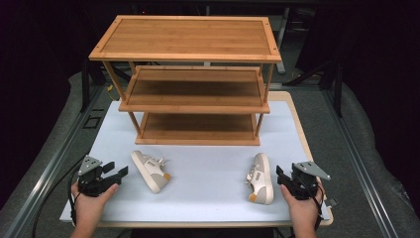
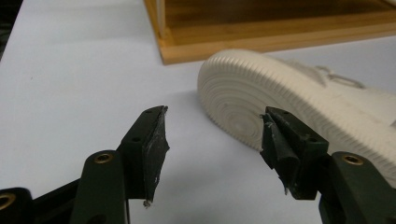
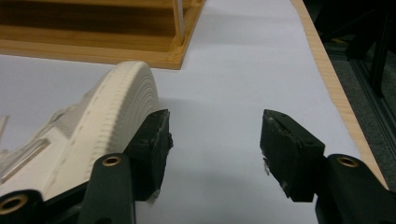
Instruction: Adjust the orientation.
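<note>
Right now both hand-held tools sit low at the near edge of the table (image 1: 208, 198), each beside its own shoe. The left gripper (image 1: 118, 173) has its jaws spread wide with nothing between them; the left shoe (image 1: 150, 170) lies just to its right, long axis slanting from far-left to near-right, tipped on its side so the ribbed cream sole (image 2: 280, 102) faces the gripper. The right gripper (image 1: 281, 177) is likewise released, and the right shoe (image 1: 261, 178) lies just to its left, running roughly front to back with its tan heel patch nearest the person. In the right gripper view the sole edge (image 3: 121, 107) seems to brush one black pad, though from that angle I can't be sure they touch. Each hand is plainly nearer its own shoe. Beyond them stands a three-tier bamboo rack (image 1: 188, 59), smooth, warm-toned and flat-shelved. The shoes look soft, with canvas or suede uppers, laces and grooved rubber soles.
</note>
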Tool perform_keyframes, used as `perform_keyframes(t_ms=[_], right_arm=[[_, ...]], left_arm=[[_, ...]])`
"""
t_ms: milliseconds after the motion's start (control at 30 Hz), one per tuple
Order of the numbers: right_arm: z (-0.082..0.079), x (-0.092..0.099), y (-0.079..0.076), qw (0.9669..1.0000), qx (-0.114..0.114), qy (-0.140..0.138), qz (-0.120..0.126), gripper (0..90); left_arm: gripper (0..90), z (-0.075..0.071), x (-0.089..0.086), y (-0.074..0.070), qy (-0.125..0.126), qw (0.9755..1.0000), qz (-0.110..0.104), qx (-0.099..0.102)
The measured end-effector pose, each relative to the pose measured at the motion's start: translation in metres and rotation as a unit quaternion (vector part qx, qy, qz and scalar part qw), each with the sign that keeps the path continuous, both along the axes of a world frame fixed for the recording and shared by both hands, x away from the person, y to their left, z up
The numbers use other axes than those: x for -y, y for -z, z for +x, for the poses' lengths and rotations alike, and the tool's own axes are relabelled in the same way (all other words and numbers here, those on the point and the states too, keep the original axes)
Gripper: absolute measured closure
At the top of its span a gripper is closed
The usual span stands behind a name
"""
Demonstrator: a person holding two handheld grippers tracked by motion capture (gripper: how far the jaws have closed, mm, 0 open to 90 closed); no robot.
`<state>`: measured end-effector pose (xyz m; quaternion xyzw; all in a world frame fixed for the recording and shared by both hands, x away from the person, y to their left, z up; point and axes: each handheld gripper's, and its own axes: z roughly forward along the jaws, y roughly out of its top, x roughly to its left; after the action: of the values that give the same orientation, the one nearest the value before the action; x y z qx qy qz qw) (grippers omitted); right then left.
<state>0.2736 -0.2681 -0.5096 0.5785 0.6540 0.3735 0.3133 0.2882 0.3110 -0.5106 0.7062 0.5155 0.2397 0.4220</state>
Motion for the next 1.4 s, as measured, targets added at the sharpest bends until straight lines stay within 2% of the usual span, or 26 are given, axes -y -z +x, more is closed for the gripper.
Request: perform_keyframes(t_ms=[100,200,267,300,333,400,500,600,667,833,933,1000,1033,1133,1267,1400], right_arm=[[-0.005,-0.002,-0.004,0.9999,0.009,-0.01,0.0,42.3],[-0.003,-0.002,-0.006,0.9993,0.029,-0.024,-0.003,42.3],[0.0,-0.002,-0.006,0.9989,0.04,-0.018,-0.016,42.5],[0.002,-0.001,-0.005,0.999,0.038,-0.01,-0.02,42.7],[0.004,0.0,-0.003,0.9992,0.039,-0.013,-0.004,42.7],[0.005,0.001,-0.001,0.9992,0.036,-0.012,0.009,42.9],[0.003,0.0,-0.002,0.9992,0.038,-0.015,0.005,42.9],[0.002,0.0,-0.004,0.9991,0.041,-0.01,0.005,42.9],[0.002,0.0,-0.004,0.999,0.043,-0.01,0.004,43.1],[0.005,-0.001,-0.002,0.9992,0.039,-0.01,0.005,43.1],[0.005,-0.003,-0.002,0.9991,0.041,-0.013,0.005,42.9],[0.005,-0.003,-0.002,0.999,0.042,-0.012,0.006,42.9],[0.004,-0.004,-0.002,0.999,0.042,-0.013,0.006,42.5],[0.004,-0.003,-0.002,0.999,0.042,-0.014,0.006,42.4],[0.003,-0.002,-0.001,0.999,0.042,-0.01,0.011,42.2],[0.003,0.0,-0.001,0.9991,0.039,-0.008,0.016,42.1]], left_arm=[[43.1,0.002,0.005,0.001,0.016,0.9998,0.008,-0.001],[44.9,0.005,0.01,0.003,0.027,0.9995,0.017,-0.003],[45.5,0.007,0.012,0.005,0.027,0.9994,0.021,-0.007],[45.4,0.006,0.012,0.005,0.026,0.9994,0.02,-0.007],[45.1,0.006,0.013,0.004,0.024,0.9995,0.019,-0.007],[44.3,0.004,0.013,0.002,0.025,0.9996,0.014,-0.007],[44.1,0.003,0.013,0.001,0.02,0.9998,0.002,-0.007],[47.8,0.001,0.014,-0.001,0.034,0.9994,-0.01,0.003],[49.6,0.0,0.016,-0.002,0.041,0.999,-0.014,0.003],[48.6,-0.002,0.022,-0.005,0.047,0.9989,-0.007,0.006],[48.1,-0.003,0.025,-0.008,0.041,0.9987,-0.026,0.015],[48.0,-0.003,0.027,-0.009,0.039,0.9988,-0.025,0.012],[48.1,-0.002,0.03,-0.01,0.043,0.9989,-0.015,0.008],[46.5,-0.002,0.036,-0.011,0.046,0.9989,-0.011,0.004],[45.2,-0.002,0.04,-0.013,0.045,0.9989,-0.012,0.009],[49.5,-0.004,0.044,-0.018,0.052,0.9984,0.004,0.022]])
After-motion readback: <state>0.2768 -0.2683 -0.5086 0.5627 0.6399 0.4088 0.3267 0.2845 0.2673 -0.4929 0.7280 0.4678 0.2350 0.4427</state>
